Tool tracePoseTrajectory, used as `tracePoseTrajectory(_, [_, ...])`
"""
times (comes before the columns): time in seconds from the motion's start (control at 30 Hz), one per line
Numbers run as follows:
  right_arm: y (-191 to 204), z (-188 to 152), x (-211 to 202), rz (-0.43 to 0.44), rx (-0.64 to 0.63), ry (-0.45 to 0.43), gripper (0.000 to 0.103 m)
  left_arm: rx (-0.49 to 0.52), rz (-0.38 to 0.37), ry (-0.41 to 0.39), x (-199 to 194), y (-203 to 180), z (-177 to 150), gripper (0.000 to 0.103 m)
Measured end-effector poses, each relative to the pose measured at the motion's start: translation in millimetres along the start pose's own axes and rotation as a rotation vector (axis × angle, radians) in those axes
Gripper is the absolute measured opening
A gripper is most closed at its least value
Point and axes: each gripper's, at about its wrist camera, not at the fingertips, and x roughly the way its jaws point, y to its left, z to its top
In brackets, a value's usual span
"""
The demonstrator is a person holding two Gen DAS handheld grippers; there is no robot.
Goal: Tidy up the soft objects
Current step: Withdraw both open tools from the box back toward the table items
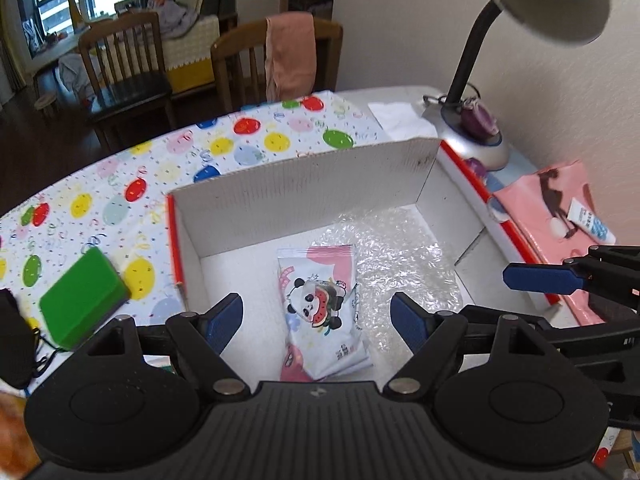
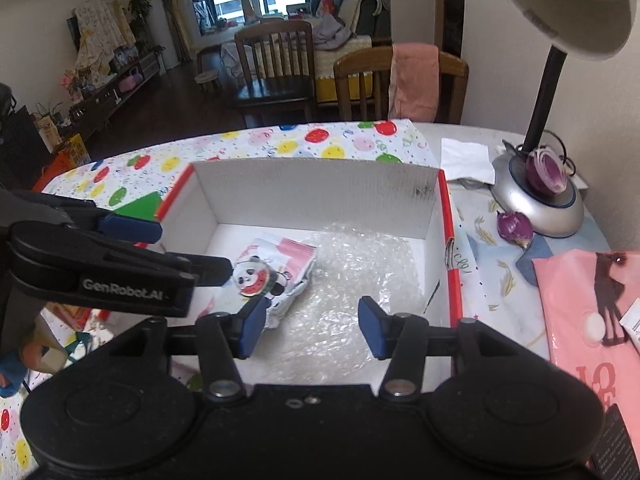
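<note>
Both grippers' fingers were spread wide, holding nothing. Left gripper (image 1: 316,322) hung right over the panda pack (image 1: 322,316) lying in the box (image 1: 304,184), long axis running along its fingers. Right gripper (image 2: 312,326) had it off left, so I'd guess left's nearer.

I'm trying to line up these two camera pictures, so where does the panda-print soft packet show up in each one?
Left wrist view: the white and pink panda-print soft packet lies low centre, on the box floor between the hand-held gripper's fingers.
Right wrist view: the packet lies left of centre, beside the clear bubble wrap.
Shared landmark: the white cardboard box's back wall.
</note>
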Motion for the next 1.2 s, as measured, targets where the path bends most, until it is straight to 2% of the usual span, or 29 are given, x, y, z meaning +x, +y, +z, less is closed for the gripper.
tracePoseTrajectory(0.1, [9.4, -2.5, -12.7, 0.008, -0.018, -0.026, 0.057, -0.004, -0.01, -0.028, -18.6, 4.2, -7.6, 0.081])
tracePoseTrajectory(0.57, [60.6, -14.9, -74.2, 0.077, -0.052, -0.177, 0.065, -0.011, -0.018, -0.193, -123.2, 43.4, -57.5, 0.081])
tracePoseTrajectory(0.7, [79.7, -19.2, -85.6, 0.093, -0.065, -0.209, 0.07, -0.029, -0.016, -0.218, -145.8, 58.9, -73.7, 0.081])
tracePoseTrajectory(0.9, [105.9, -22.3, -92.4, 0.11, -0.087, -0.237, 0.075, -0.059, -0.013, -0.247, -171.4, 84.0, -99.4, 0.081])
tracePoseTrajectory(1.03, [124.1, -27.2, -90.9, 0.125, -0.089, -0.244, 0.081, -0.088, -0.002, -0.258, -184.0, 102.1, -117.6, 0.084])
tracePoseTrajectory(1.2, [148.8, -38.3, -87.1, 0.183, -0.102, -0.251, 0.094, -0.129, 0.011, -0.276, -196.2, 127.8, -142.2, 0.085])
